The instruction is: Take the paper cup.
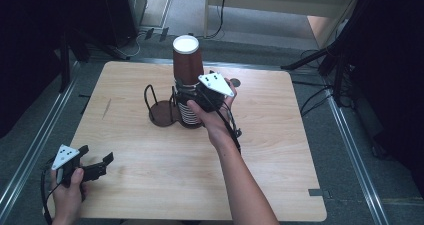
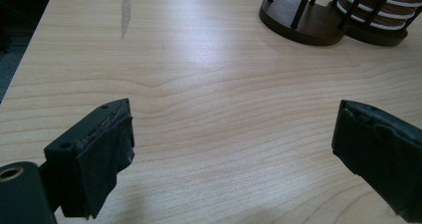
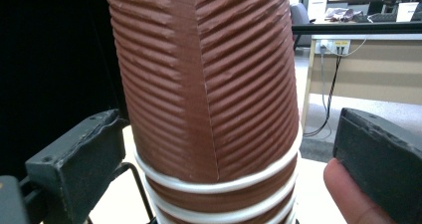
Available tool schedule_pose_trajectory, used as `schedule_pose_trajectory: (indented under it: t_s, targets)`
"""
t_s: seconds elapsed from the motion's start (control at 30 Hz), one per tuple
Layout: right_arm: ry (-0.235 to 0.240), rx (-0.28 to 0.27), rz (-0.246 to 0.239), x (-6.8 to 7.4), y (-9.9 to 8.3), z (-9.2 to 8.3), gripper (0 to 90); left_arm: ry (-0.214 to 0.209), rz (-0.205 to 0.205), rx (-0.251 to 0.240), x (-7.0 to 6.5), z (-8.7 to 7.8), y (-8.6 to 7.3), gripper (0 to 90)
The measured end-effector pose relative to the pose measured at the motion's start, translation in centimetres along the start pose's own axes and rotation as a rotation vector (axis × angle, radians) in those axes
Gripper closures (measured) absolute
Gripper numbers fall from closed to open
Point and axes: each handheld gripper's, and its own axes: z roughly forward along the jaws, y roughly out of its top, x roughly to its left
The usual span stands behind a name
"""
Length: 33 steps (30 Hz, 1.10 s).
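Nearest the high camera, at the table's front left corner, the left gripper (image 1: 97,166) rests in the person's left hand (image 1: 67,192) just above the pale wooden table (image 1: 150,175), its black jaws spread wide with only bare wood grain between them, as the left gripper view confirms. Farther back, near the table's middle, stands a black wire cup holder with two round dark bases (image 1: 161,110); its right-hand slot carries a tall stack of brown ribbed paper cups with white rims (image 1: 187,70), upside down, the top cup's white bottom facing up. Against that stack, the right gripper (image 1: 196,101) is held level in the person's right hand (image 1: 212,116). Seen from the right gripper view, its jaws stand open on either side of the stack (image 3: 209,84), neither pad pressing on the ribbed wall, and a fingertip (image 3: 348,194) shows beside the right jaw.
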Motion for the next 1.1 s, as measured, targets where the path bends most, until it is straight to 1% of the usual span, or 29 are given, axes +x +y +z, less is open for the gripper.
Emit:
schedule_pose_trajectory:
  t_s: [0.13, 0.17, 0.23, 0.3, 0.33, 0.43, 0.47, 0.53, 0.7, 0.9, 0.93, 1.1]
  targets:
    - [0.010, -0.013, -0.012, 0.1, 0.3, 0.3, 0.1, 0.000, 0.002, 0.001, 0.0, 0.0, 0.0, 3.9]
    - [0.016, -0.020, -0.014, 0.0, 0.4, 0.3, 1.7, 0.000, 0.003, 0.000, 0.0, 0.0, 0.0, 3.9]
    - [0.020, -0.034, -0.002, 0.1, 0.7, 0.3, 7.4, -0.001, 0.003, 0.001, 0.0, 0.0, 0.0, 3.9]
    - [0.023, -0.036, -0.003, 0.1, 0.7, 0.4, 7.9, -0.003, 0.001, 0.001, 0.0, 0.0, 0.0, 3.9]
    - [0.020, -0.033, -0.019, 0.3, 0.9, 0.6, 7.7, -0.003, 0.000, 0.001, 0.0, 0.0, 0.0, 3.9]
    - [0.013, -0.029, -0.031, 0.4, 1.0, 0.8, 7.0, -0.004, -0.002, 0.001, 0.0, 0.0, 0.0, 3.9]
    - [0.006, -0.028, -0.051, 0.5, 1.1, 1.0, 6.5, -0.006, -0.003, 0.000, 0.0, 0.0, 0.0, 3.9]
    - [0.006, -0.027, -0.066, 0.7, 1.2, 1.2, 5.3, -0.006, -0.003, 0.001, 0.0, 0.0, 0.0, 3.9]
    - [-0.004, -0.017, -0.076, 1.1, 1.6, 1.7, 3.6, -0.007, -0.003, -0.001, 0.1, 0.0, 0.0, 3.9]
    - [-0.011, -0.006, -0.082, 1.1, 1.6, 2.3, 3.9, -0.008, -0.007, -0.006, 0.1, 0.0, 0.0, 3.9]
    - [-0.030, -0.008, -0.086, 1.1, 1.5, 2.4, 7.0, -0.008, -0.007, -0.007, 0.1, 0.0, 0.0, 3.9]
    - [-0.023, -0.003, -0.081, 1.1, 1.6, 2.6, 8.9, -0.007, -0.003, -0.007, 0.1, -0.1, 0.0, 3.9]
